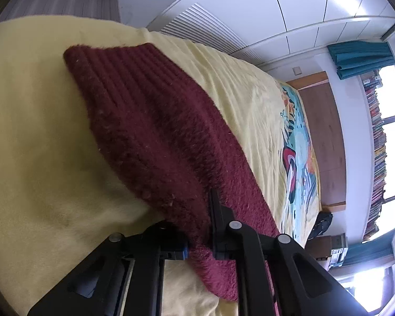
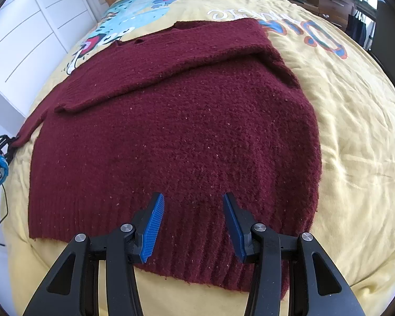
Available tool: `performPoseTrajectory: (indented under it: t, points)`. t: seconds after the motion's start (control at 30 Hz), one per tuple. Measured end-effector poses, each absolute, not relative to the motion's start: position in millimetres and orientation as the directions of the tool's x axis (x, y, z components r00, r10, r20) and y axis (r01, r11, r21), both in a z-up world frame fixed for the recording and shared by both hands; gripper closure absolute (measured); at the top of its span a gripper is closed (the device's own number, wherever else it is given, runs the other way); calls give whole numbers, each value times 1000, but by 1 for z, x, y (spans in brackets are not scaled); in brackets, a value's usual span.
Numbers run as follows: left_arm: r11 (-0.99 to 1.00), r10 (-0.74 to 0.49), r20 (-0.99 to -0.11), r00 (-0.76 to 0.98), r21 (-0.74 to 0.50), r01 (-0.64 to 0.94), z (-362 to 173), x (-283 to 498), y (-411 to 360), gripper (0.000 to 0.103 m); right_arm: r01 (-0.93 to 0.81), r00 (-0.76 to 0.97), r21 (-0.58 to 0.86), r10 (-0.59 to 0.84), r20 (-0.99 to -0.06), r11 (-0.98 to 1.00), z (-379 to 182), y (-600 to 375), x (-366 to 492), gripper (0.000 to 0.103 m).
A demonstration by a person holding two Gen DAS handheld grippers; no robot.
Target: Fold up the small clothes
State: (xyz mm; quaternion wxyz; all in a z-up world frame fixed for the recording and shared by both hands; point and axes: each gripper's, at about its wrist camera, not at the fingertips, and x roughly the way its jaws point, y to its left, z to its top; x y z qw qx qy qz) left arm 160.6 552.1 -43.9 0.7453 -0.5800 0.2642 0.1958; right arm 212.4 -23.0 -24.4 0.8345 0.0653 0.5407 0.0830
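I am working on a maroon knitted sweater (image 2: 176,131) that lies flat on the yellow bedspread (image 2: 355,158), with one sleeve (image 2: 171,63) already laid across its chest. My left gripper (image 1: 197,234) sits at the sweater's left edge, out by the other sleeve (image 1: 155,121), its jaws pinching a fold of that knit between them. My right gripper (image 2: 192,223) hangs over the ribbed hem (image 2: 197,250), jaws spread wide with nothing between them; I cannot tell whether the tips touch the knit.

I judge the step in hand to be bringing the left sleeve in over the chest. To do it well I should lift only enough to clear the body of the sweater, carry the cuff across in one smooth arc, and use the right gripper to press the hem so the thick knit does not drag or bunch. The fabric looks heavy and fuzzy, so it may cling to the bedspread.

No basket, box or other container appears beside the sweater, so nothing waits to receive it.
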Motion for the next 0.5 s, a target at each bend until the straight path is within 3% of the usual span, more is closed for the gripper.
performPoseTrajectory:
  t: [0.5]
  points:
    - [331, -23, -594, 804, -763, -555, 4, 201, 516, 96, -43, 439, 225, 221, -871, 973, -14, -53, 201, 54]
